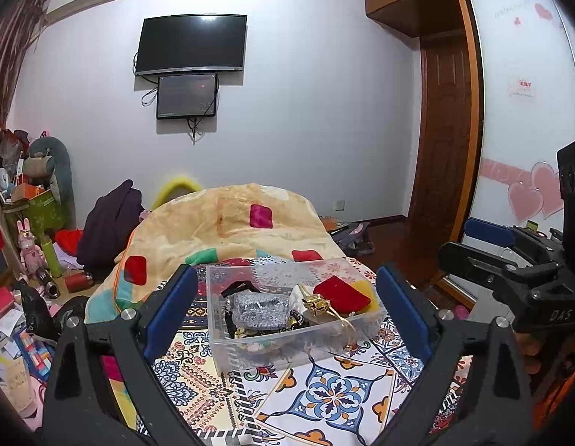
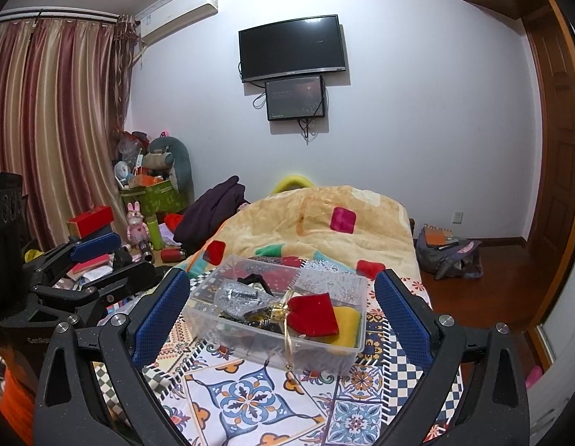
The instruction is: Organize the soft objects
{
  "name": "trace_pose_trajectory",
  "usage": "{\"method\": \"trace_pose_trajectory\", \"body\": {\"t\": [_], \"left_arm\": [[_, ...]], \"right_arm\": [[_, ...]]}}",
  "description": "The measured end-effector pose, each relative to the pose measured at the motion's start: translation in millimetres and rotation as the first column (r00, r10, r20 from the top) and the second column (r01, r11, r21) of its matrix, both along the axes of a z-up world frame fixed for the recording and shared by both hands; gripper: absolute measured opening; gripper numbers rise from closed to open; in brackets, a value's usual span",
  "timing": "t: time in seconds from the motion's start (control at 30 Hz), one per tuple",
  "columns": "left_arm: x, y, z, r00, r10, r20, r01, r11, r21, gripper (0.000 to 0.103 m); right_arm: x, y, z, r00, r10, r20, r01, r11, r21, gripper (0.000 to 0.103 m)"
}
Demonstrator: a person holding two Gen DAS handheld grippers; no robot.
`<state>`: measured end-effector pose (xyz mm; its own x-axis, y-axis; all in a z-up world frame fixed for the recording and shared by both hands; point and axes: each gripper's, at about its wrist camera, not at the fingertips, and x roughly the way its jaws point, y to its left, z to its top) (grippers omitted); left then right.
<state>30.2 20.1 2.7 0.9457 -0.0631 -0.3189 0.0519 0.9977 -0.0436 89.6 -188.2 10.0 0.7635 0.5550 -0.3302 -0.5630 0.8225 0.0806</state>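
- Both grippers hover over the bed with nothing held: the left gripper (image 1: pixel 287 308) has its blue-padded jaws spread wide, and the right gripper (image 2: pixel 281 314) stands equally agape.
- Just beyond the fingertips sits a clear rectangular plastic bin (image 2: pixel 250 349) on the patterned patchwork bedsheet (image 2: pixel 242 401), framed between both pairs of jaws.
- Inside the bin lie the soft items: a red velvet pouch (image 2: pixel 311 316) atop a yellow cloth (image 2: pixel 346 325), a silver glittery pouch (image 1: pixel 261 310), a gold ribbon bow (image 1: pixel 317 303) and dark pieces I cannot identify.
- A gold ribbon tail (image 2: pixel 288 345) drapes over the bin's near wall; I judge a gripper could snag it and drag the contents out, or tip the light bin.
- The mattress is soft, so pressing down on the bin may tilt it.
- Behind the bin rises a rumpled cream blanket with coloured squares (image 2: pixel 324 223), which blocks the far side.
- Open sheet in front gives room; the bed's right edge drops to the wooden floor (image 2: pixel 484 290), near the bin.
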Motion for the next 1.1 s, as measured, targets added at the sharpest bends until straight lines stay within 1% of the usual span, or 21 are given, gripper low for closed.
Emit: {"method": "trace_pose_trajectory", "body": {"t": [0.2, 0.33, 0.53, 1.1], "left_arm": [[-0.5, -0.5, -0.3, 1.0, 0.001, 0.0, -0.001, 1.0, -0.001, 0.098], [-1.3, -0.2, 0.0, 1.0, 0.002, 0.003, -0.002, 1.0, -0.005, 0.101], [-2.1, 0.7, 0.3, 1.0, 0.004, -0.001, -0.004, 1.0, -0.009, 0.102], [0.6, -0.2, 0.3, 1.0, -0.011, -0.007, 0.011, 1.0, -0.014, 0.102]], "right_arm": [[-0.2, 0.1, 0.1, 1.0, 0.0, 0.0, 0.0, 1.0, 0.001, 0.099], [-0.2, 0.2, 0.1, 1.0, 0.0, 0.0, 0.0, 1.0, 0.0, 0.099], [-0.4, 0.2, 0.2, 1.0, 0.0, 0.0, 0.0, 1.0, 0.0, 0.1], [-2.4, -0.3, 5.1, 1.0, -0.01, 0.007, 0.01, 1.0, -0.001, 0.103]]}}
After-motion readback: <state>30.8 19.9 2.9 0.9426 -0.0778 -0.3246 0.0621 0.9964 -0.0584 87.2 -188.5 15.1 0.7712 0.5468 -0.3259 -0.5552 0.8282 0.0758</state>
